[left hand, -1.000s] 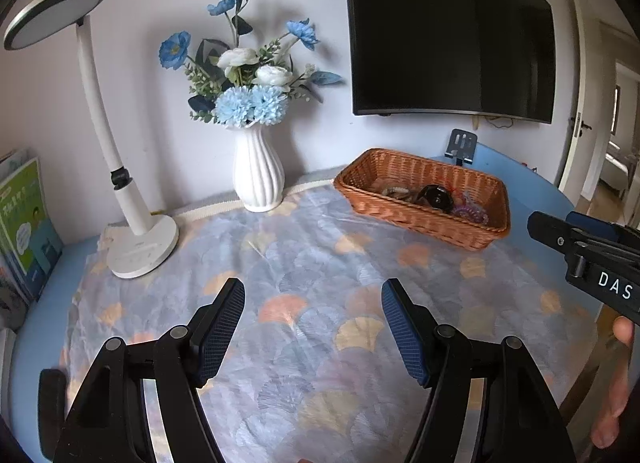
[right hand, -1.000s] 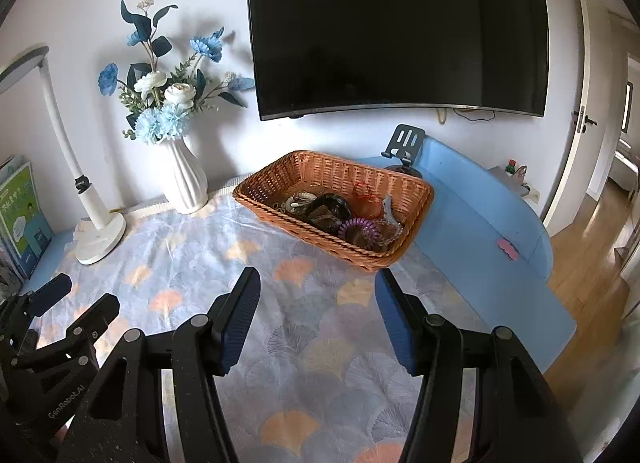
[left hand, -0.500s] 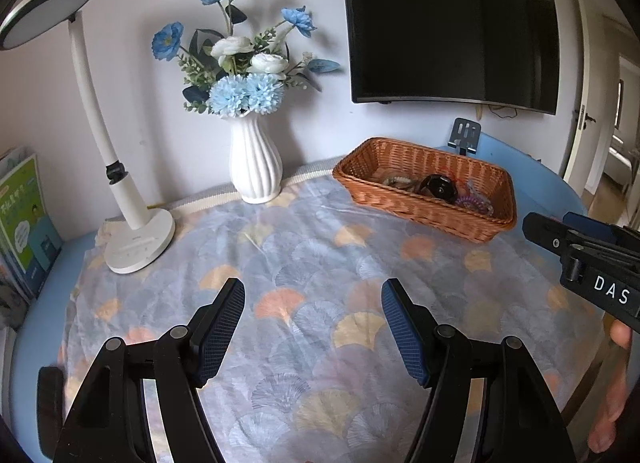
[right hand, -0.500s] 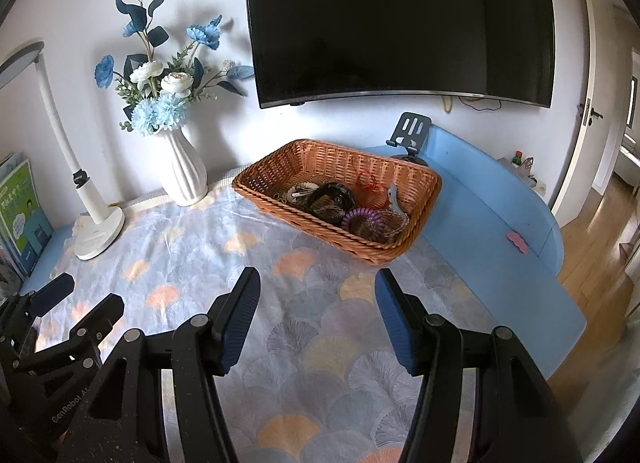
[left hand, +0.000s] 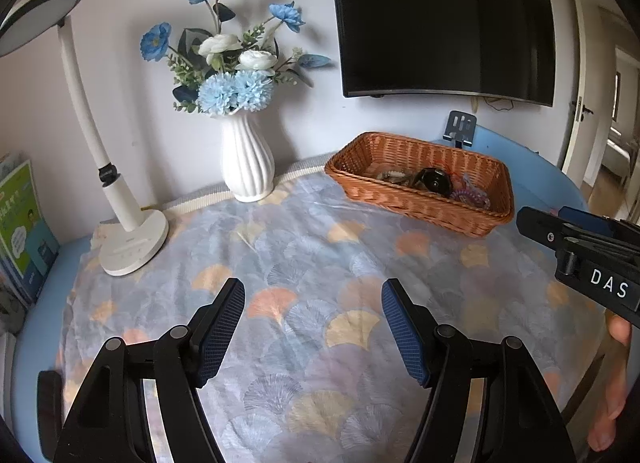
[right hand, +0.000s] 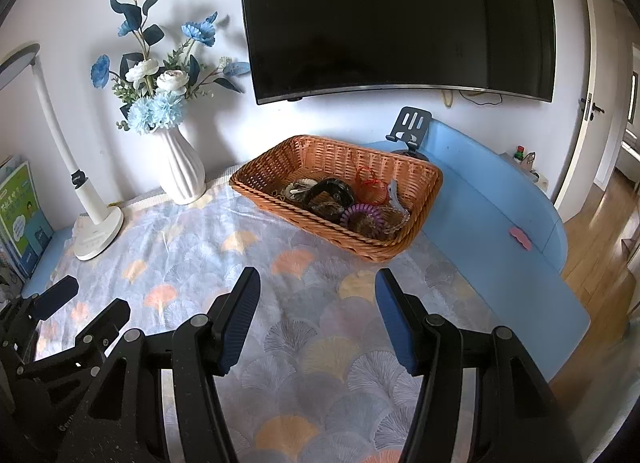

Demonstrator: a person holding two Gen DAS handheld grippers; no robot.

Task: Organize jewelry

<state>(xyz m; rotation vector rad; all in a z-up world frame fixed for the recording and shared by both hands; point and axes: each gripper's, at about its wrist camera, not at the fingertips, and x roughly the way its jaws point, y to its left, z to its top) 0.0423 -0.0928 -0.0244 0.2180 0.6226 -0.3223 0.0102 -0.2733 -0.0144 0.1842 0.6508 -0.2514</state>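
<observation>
A wicker basket (right hand: 424, 199) stands at the back right of the table and also shows in the left wrist view (left hand: 400, 207). In it lie a black bangle (right hand: 334, 189), a purple coil hair tie (right hand: 362, 213), a red ring (right hand: 370, 185), a silver clip (right hand: 394, 193) and chains. My left gripper (left hand: 312, 303) is open and empty over the patterned cloth (left hand: 304, 247). My right gripper (right hand: 318, 291) is open and empty, in front of the basket and apart from it. The right gripper also shows at the right edge of the left wrist view (left hand: 580, 243).
A white vase of blue flowers (left hand: 248, 159) stands at the back beside a white desk lamp (left hand: 132, 239). Books (left hand: 20, 231) stand at the left. A phone stand (right hand: 412, 127) is behind the basket. A TV (right hand: 396, 15) hangs on the wall. A pink item (right hand: 520, 239) lies on the blue table.
Both grippers have drawn back and risen a little, so the basket, vase and lamp sit slightly farther off. The jaws stayed open.
</observation>
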